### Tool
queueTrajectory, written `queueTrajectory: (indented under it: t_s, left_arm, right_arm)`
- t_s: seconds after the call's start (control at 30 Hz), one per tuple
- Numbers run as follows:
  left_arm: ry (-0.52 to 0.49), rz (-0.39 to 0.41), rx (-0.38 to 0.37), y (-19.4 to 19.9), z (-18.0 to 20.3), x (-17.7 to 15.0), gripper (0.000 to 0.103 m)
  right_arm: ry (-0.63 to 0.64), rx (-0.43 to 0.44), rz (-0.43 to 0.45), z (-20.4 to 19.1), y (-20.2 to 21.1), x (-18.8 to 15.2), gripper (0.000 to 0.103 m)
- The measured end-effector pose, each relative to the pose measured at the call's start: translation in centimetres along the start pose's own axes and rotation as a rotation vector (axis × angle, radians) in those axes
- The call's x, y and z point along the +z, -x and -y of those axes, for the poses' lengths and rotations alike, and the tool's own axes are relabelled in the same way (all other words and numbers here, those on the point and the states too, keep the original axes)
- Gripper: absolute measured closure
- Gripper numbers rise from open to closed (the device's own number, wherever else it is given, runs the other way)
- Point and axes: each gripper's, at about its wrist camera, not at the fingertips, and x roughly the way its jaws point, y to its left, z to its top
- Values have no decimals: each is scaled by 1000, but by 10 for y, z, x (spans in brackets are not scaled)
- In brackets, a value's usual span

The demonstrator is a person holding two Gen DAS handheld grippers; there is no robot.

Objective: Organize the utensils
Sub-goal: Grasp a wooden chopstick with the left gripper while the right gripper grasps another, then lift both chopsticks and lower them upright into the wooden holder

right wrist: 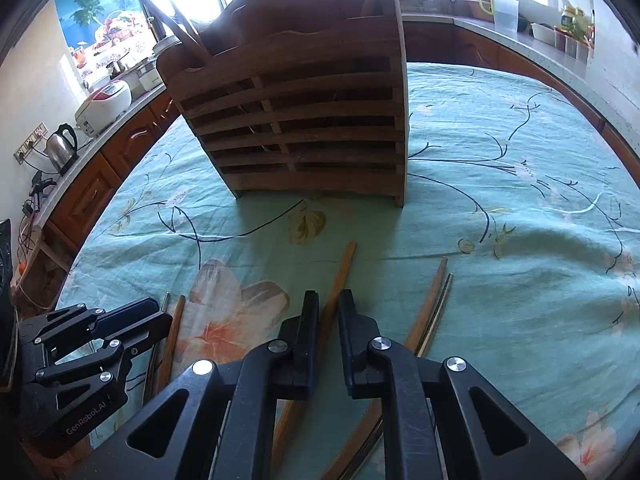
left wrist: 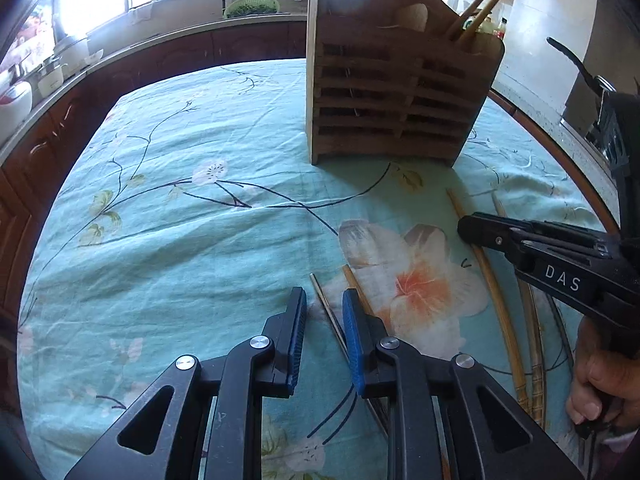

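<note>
Legible text, two items. "DAS", white capitals, on the black body of the right tool [left wrist: 472, 230], seen in the left wrist view. "GenRobot.AI", pale lettering, on the lower housing of the left tool [right wrist: 154, 318], seen in the right wrist view. Nothing else readable.

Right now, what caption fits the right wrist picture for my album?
Right tool open around a wooden chopstick on the flowered cloth, facing the wooden holder.
</note>
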Motion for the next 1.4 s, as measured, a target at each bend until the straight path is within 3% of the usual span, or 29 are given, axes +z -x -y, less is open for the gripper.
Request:
queueTrajectory:
  t_s: [0.17,0.2,0.4,0.7,1.07,1.4]
  left_arm:
    - [-37,0,16,0,6,1,88]
    - [-41,4,11,0,7,1,93]
    - [33,25,-69,7,-7,-3,101]
    - [130,139,-170,68,-31,-4,101]
    - [140,319,-235,160,-44,-9,101]
    - [131,386,-246,185,-44,-9,101]
  right_arm:
    - [38,-22,5,-7,-3,3,92]
    - [48,-27,7,-8,-3,3,92]
    - [9,21,4,-2,3,0,95]
    - [-48,140,139,2,71,-4,97]
    - [-38,187,340,-1,159,8,97]
    - [-30,189,411,1,189,15,97]
